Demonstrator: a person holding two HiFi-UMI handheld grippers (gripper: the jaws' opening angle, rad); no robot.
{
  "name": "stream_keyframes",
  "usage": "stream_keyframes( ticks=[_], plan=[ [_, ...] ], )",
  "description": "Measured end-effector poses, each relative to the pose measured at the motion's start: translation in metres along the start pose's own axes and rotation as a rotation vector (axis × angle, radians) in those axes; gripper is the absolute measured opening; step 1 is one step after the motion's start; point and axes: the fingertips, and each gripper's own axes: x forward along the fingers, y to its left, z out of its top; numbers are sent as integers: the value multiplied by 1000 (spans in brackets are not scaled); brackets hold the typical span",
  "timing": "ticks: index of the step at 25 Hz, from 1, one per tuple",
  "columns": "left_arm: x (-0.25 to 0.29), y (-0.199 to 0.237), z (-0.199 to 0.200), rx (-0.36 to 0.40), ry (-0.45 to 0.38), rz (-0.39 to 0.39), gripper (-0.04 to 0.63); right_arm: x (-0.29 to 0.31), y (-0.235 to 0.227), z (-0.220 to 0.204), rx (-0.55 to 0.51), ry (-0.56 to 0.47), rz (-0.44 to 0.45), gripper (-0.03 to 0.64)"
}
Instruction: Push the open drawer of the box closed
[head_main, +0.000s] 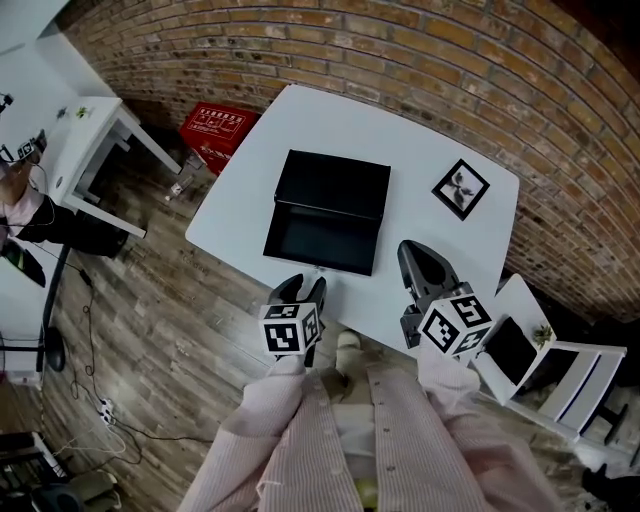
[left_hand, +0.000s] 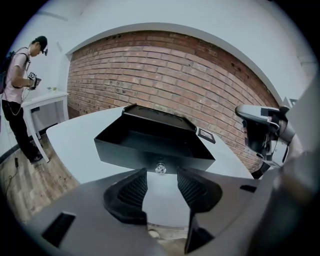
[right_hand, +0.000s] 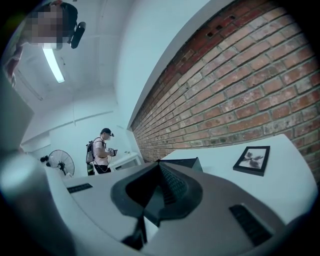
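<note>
With drawer (head_main: 322, 240) out toward table (head_main: 440, 130) near edge, knob (left_hand: 160, 168) just ahead of L gripper (left_hand: 161, 176) w/ jaws spread & empty, R gripper (right_hand: 159, 167) jaws pressed together off to the side: set L tips square on drawer front, push straight into box (head_main: 333, 183) w/o skew.

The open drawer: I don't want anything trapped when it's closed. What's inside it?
The drawer shows only its bare dark floor; nothing visible lies in it. Its rear part, under the box, is covered and can't be checked.
</note>
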Motion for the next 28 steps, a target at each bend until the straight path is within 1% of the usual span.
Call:
stream_keyframes(
  ticks=[11, 19, 22, 28],
  plan=[
    [22, 4, -7, -40, 39, 23, 138, -5, -13, -6, 26, 36, -25, 3],
    [29, 5, -7, -41, 44, 37, 89, -11, -19, -14, 55, 55, -58, 3],
    [31, 4, -5, -29, 49, 33, 64, -11, -20, -17, 65, 54, -66, 3],
    [31, 5, -7, -16, 69, 21, 58, -10, -22, -21, 80, 51, -85, 3]
  ],
)
